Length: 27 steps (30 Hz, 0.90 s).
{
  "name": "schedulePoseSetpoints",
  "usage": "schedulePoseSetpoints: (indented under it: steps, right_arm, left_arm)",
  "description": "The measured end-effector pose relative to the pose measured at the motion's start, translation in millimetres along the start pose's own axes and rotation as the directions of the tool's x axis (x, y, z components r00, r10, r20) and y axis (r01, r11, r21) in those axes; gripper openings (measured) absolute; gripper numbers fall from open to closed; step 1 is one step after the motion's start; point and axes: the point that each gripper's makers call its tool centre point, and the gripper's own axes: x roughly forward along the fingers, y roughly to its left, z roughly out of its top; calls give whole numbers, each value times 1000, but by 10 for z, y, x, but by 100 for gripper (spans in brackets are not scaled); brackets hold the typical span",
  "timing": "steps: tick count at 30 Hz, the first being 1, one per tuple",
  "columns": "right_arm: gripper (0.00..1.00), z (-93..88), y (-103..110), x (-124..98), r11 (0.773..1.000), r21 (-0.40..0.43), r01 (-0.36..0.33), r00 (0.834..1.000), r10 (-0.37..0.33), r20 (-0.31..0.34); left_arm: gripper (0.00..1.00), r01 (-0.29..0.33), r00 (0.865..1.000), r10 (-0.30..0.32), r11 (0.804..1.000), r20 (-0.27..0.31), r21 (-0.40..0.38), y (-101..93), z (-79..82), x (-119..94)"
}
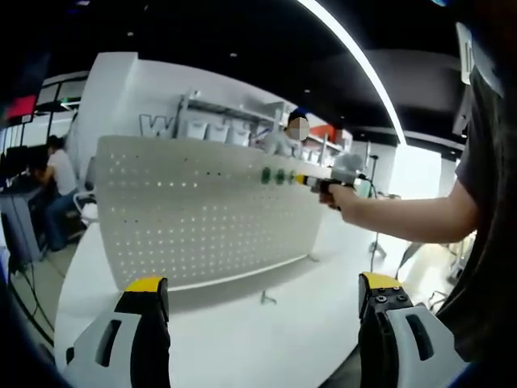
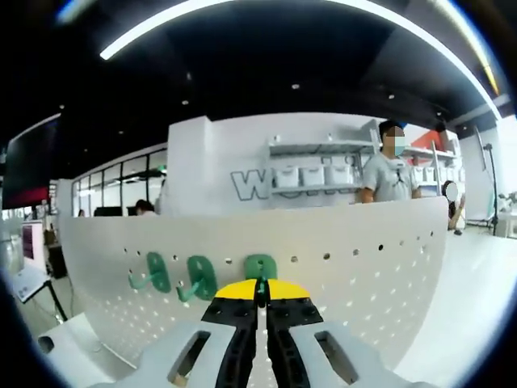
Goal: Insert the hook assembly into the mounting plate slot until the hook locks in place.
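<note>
white perforated pegboard [image 2: 339,267], green hooks [image 2: 198,279], yellow-tipped jaws

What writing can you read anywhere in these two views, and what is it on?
"WO...": large grey outlined letters on the white back wall, the rest hidden behind the white storage bins on the wall shelf.
"W": the same lettering in the left gripper view, cut off.
White perforated pegboard panel: no text visible.

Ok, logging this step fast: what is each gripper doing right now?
Left gripper: open, jaws wide apart, holding nothing.
Right gripper: shut on the green hook at the pegboard.
</note>
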Motion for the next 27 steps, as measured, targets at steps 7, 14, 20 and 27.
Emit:
schedulePoseSetpoints:
  steps: [7,14,20,27]
  right_arm:
    - [1,-13,-12,51,998,-64,1,1000,-2,-26]
    - [6,36,-15,57,998,-58,0,1000,-1,-16]
    - [8,129,-21,15,997,-75,0,1000,0,-1]
    - [11,253,-6,-70,996,-88,-3,1000,4,17]
  left_arm:
    - [99,2,1000,-2,1000,8,0,-6,11,-15]
    - [99,-3,1000,3,1000,8,-1,3,-11,-49]
    - [99,-2,1000,2,1000,11,3,-11,-9,-67]
    - [99,1,1000,-1,1000,20,9,-38,15,-90]
